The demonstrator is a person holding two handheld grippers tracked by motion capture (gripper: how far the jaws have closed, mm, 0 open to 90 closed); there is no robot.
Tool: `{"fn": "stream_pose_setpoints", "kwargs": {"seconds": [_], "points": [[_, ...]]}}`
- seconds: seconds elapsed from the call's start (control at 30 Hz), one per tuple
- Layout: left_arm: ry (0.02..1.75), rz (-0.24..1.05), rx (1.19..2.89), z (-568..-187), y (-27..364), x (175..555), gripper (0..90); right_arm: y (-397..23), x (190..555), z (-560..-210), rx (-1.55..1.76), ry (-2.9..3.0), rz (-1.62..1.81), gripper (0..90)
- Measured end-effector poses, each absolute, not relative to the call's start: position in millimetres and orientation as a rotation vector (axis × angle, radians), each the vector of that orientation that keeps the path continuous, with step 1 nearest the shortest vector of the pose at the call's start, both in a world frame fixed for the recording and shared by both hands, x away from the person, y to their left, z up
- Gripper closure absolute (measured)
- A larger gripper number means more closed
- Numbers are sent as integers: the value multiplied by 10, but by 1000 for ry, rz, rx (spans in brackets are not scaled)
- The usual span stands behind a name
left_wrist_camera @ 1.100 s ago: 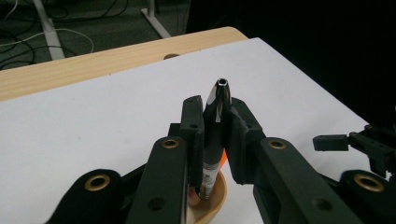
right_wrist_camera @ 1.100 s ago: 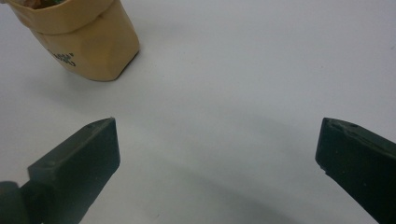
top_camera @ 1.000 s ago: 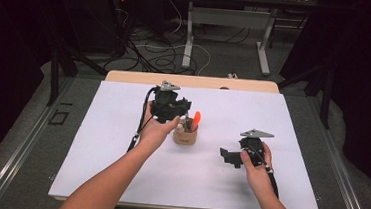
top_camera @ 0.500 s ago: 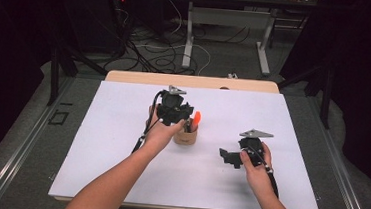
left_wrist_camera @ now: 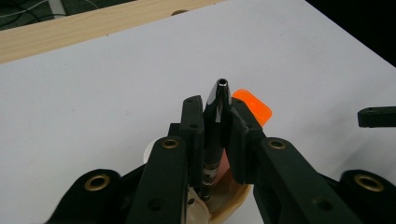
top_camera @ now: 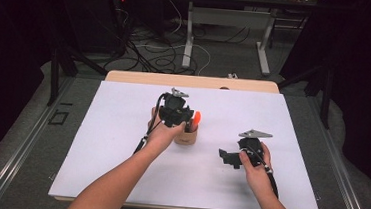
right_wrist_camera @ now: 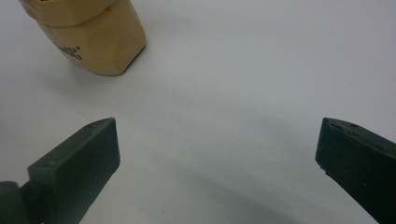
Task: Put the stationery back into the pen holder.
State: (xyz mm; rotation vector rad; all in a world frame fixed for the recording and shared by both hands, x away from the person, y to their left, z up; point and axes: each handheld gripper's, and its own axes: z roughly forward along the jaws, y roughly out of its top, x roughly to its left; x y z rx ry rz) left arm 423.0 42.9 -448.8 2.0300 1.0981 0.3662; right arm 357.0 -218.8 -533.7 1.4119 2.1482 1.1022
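Left gripper (top_camera: 182, 115) sits mid-frame in the high view, just above a tan holder cup (top_camera: 186, 134) on the white tabletop (top_camera: 110, 148). Its jaws are clamped on a black pen (left_wrist_camera: 215, 126), which stands upright in the left gripper view w/ a silver tip at centre and its lower end down in the cup's mouth. An orange-capped item (left_wrist_camera: 252, 106) pokes up right beside the pen, just right of centre in that view; in the high view it's the orange bit at the gripper's right edge.

Right gripper (top_camera: 229, 157) rests lower right in the high view, well apart from the cup; jaws spread wide, nothing between them, bare white surface betw. the two black tips in the right gripper view. The cup shows at upper left of that view, w/ small dark printing on its side, too small & tilted to read. No other labels or brand marks legible. A pale wood strip (top_camera: 190, 81) runs along the far edge of the tabletop.
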Motion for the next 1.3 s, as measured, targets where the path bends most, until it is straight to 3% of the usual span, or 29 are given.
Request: {"fn": "stream_pose_setpoints", "kwargs": {"seconds": [0.37,0.73,1.3], "points": [[1108,372,2025,-4476,435,4224,751,-2179,3569,-5341,1409,2152,1101,0],[1102,351,1965,-4355,567,4193,520,-2183,3567,-5337,1410,2151,1100,0],[988,408,1864,-4135,796,4081,277,-2187,3568,-5335,1422,2142,1102,0]]}}
